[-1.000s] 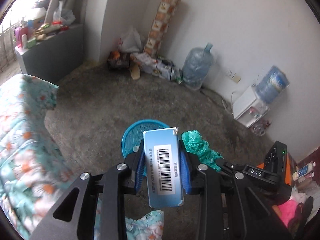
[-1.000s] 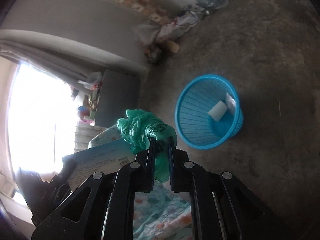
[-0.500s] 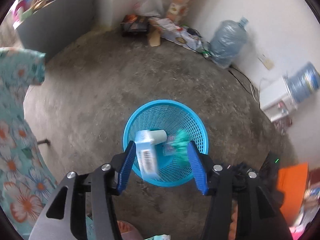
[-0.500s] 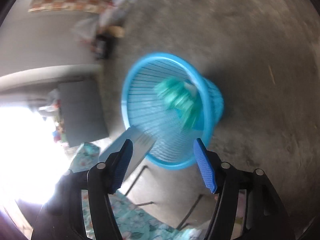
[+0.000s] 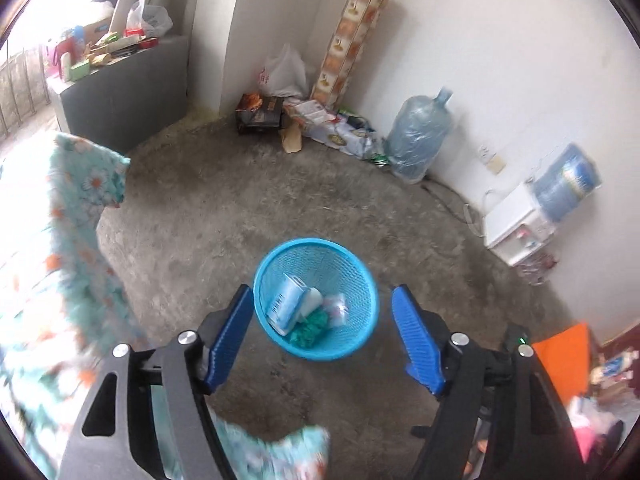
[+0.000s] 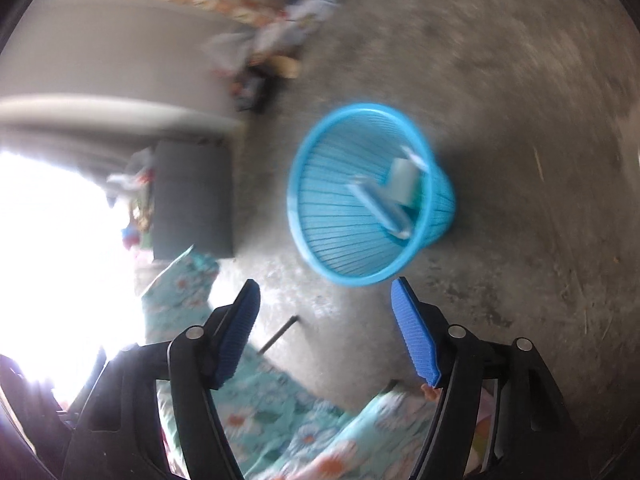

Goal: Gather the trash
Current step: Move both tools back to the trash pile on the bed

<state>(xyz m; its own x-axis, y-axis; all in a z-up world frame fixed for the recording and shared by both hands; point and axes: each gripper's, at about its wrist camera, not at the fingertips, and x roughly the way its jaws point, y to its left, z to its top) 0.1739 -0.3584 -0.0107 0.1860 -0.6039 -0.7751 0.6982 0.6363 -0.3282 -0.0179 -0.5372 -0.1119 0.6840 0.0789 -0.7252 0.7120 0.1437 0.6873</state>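
Note:
A blue plastic basket [image 5: 362, 276] stands on the concrete floor. Inside it lie a light blue box with a barcode [image 5: 285, 309], a crumpled green plastic bag [image 5: 311, 329] and a small clear wrapper [image 5: 337, 309]. My left gripper [image 5: 322, 316] is open and empty, held above the basket with its blue pads wide apart. In the blurred right wrist view the basket [image 6: 332, 260] shows tilted, with the box [image 6: 380, 210] inside. My right gripper [image 6: 324, 308] is open and empty, just short of the basket's near rim.
A floral cloth [image 5: 68, 248] covers furniture at the left and below. Boxes and bags [image 5: 304, 116] are piled along the far wall beside a large water bottle [image 5: 420, 136]. A white water dispenser [image 5: 520, 224] stands at the right. A grey cabinet [image 5: 124, 92] is far left.
Both grippers opened and let go. The barcode box and the green bag dropped into the blue basket, where they now lie. Both grippers have since drawn back from the basket.

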